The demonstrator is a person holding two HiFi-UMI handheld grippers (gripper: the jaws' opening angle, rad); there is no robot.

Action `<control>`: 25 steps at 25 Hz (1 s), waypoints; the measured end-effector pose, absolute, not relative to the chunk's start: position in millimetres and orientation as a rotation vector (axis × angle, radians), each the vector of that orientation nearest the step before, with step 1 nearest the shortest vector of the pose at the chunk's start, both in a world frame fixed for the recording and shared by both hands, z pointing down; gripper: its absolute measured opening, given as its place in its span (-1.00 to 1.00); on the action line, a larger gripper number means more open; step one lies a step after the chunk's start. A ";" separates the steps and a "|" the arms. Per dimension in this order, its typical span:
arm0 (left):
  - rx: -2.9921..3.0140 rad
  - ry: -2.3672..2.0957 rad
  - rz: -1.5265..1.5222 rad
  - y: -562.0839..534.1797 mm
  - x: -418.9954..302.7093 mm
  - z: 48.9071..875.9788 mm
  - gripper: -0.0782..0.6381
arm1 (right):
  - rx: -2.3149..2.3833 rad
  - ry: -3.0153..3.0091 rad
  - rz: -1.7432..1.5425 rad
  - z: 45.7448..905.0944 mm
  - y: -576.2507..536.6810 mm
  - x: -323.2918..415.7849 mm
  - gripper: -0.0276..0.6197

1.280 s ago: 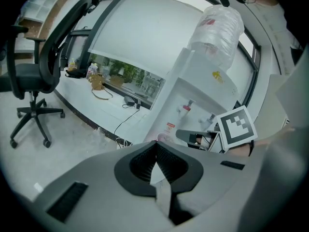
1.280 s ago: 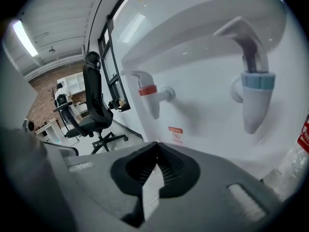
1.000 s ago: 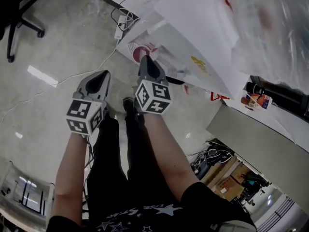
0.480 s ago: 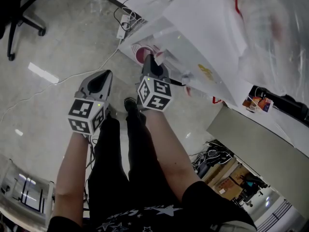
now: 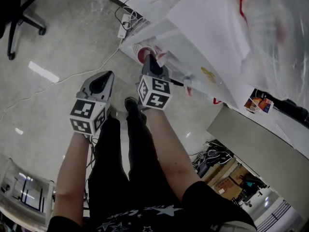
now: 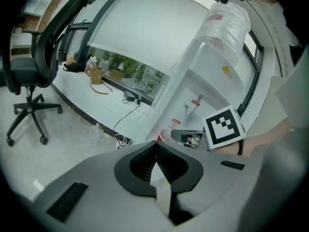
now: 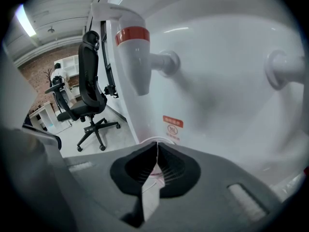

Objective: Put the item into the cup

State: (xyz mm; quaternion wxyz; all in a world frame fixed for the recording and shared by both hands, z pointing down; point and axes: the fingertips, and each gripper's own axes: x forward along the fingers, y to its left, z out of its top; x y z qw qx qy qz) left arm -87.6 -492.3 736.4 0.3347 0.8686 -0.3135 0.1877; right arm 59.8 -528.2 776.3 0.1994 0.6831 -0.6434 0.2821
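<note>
A red paper cup [image 5: 144, 52] with a white rim is held up against the front of a white water dispenser [image 5: 203, 42]. My right gripper [image 5: 149, 62] is shut on the cup's wall. In the right gripper view the cup's rim [image 7: 155, 141] shows just past the closed jaws, below a tap with a red band [image 7: 134, 57]. From the left gripper view the cup [image 6: 165, 135] sits at the end of the right gripper [image 6: 193, 138]. My left gripper [image 5: 103, 79] hangs to the left over the floor, shut and holding nothing.
A second tap [image 7: 282, 69] sticks out further right on the dispenser, which carries a large water bottle [image 6: 224, 21]. A power strip with cables [image 5: 123, 23] lies on the floor near its base. An office chair [image 6: 29, 76] stands to the left.
My right gripper has carried the cup a little further in toward the dispenser's front. The left gripper has hardly moved.
</note>
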 end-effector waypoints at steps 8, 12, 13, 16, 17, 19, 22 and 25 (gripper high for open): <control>2.260 -0.818 0.492 -487.5 -94.8 736.4 -0.76 | 1.883 -1.795 0.770 774.6 -525.2 53.7 -0.69; 2.248 -0.830 0.494 -488.7 -98.3 737.9 -0.76 | 1.881 -1.797 0.760 771.4 -525.4 53.3 -0.69; 2.246 -0.832 0.494 -488.2 -99.0 737.4 -0.76 | 1.882 -1.797 0.760 770.1 -524.1 53.1 -0.69; 2.242 -0.836 0.482 -485.8 -101.5 731.0 -0.76 | 1.889 -1.792 0.766 763.8 -517.6 51.6 -0.69; 2.240 -0.838 0.473 -485.0 -102.6 727.4 -0.76 | 1.893 -1.792 0.769 760.8 -515.3 50.4 -0.69; 2.241 -0.842 0.459 -483.3 -105.8 719.5 -0.76 | 1.900 -1.799 0.772 753.3 -511.0 46.8 -0.69; 2.252 -0.847 0.451 -480.2 -113.9 705.2 -0.76 | 1.903 -1.822 0.775 738.2 -503.3 38.7 -0.69; 2.265 -0.856 0.439 -477.7 -125.7 685.5 -0.76 | 1.898 -1.841 0.803 721.1 -493.5 29.3 -0.69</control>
